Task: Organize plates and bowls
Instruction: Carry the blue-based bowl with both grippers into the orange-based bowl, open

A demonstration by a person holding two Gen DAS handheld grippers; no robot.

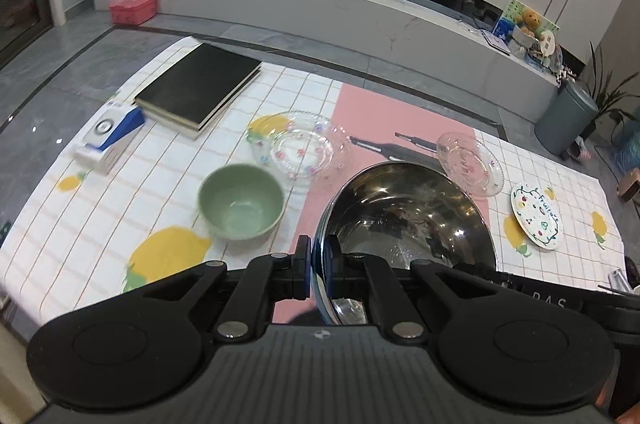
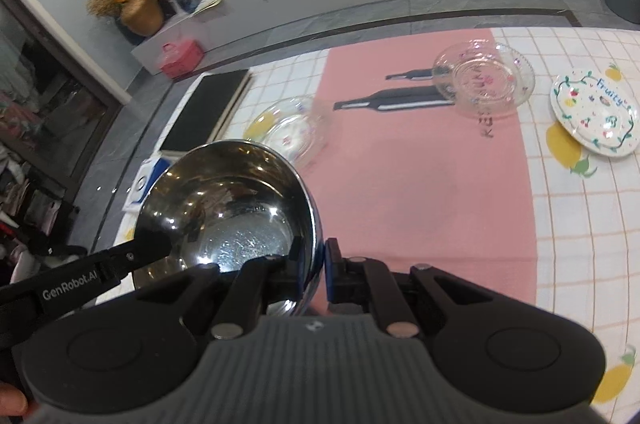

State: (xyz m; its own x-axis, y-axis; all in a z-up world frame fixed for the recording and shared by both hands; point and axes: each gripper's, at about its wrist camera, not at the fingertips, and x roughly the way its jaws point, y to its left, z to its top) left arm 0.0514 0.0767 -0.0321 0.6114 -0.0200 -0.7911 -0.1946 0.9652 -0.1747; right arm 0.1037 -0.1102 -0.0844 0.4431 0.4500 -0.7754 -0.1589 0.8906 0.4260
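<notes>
- Gripping the steel bowl [image 1: 404, 216] by its rim with both grippers, I hold it tilted above the tablecloth [image 1: 120, 216]; the carrying step is in hand, I judge.
- My left gripper [image 1: 318, 274] is clenched on the near rim, my right gripper [image 2: 316, 274] on the opposite side.
- Next I probably need to nest it with the green bowl [image 1: 241, 201], keeping both hands level.
- Steel looks shiny, empty, lightly scratched.
</notes>
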